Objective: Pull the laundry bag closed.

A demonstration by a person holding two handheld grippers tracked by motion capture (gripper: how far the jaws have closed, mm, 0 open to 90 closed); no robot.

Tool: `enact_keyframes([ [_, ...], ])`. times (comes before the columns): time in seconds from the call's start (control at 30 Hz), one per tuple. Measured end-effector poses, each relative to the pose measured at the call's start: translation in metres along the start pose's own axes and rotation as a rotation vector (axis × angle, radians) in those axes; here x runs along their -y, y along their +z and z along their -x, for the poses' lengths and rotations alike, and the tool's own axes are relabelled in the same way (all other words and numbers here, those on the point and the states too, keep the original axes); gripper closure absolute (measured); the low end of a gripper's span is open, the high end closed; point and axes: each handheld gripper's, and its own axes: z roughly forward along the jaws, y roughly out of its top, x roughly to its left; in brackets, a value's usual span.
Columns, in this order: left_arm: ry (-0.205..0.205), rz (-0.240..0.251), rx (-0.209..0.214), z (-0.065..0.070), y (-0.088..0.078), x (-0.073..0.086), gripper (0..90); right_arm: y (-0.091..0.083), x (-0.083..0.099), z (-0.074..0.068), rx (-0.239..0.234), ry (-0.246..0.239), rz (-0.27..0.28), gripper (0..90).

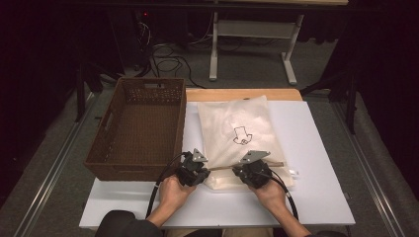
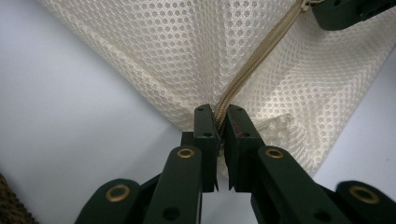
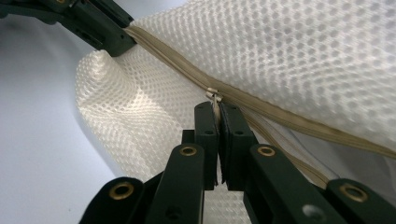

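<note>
Pinching the near edge of a cream mesh bag (image 1: 236,136) with both tongs, I seem to be working its zipper (image 2: 252,70), which runs along the edge closest to me. The bag lies flat on the white table (image 1: 321,148), just right of a brown woven basket (image 1: 141,126). My left gripper (image 1: 194,170) has its jaws all but closed on the zipper tape at the bag's near left corner, anchoring that end. My right gripper (image 1: 253,172) is closed on the small metal pull tab (image 3: 214,95), partway along the track. Beyond the pull, toward the right, the two tapes look parted, so I judge the zipper partly open; whether I am closing or opening it I cannot tell. Either way, the next move calls for a steady slide of the right tongs along the track while the left holds the corner taut, keeping the mesh from bunching.
</note>
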Motion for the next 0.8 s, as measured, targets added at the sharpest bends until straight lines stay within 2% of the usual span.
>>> enact_keyframes([
  [0.33,0.019,-0.008,-0.018,0.001,0.005,0.002,83.1,-0.004,0.007,0.006,0.011,0.011,-0.013,88.0],
  [0.5,0.017,-0.006,-0.016,0.000,0.006,0.003,83.1,-0.002,0.011,0.007,0.007,0.025,-0.008,88.0],
  [0.8,0.011,-0.015,-0.008,-0.001,0.006,0.003,83.2,-0.007,0.012,0.009,0.013,0.018,-0.023,88.0],
])
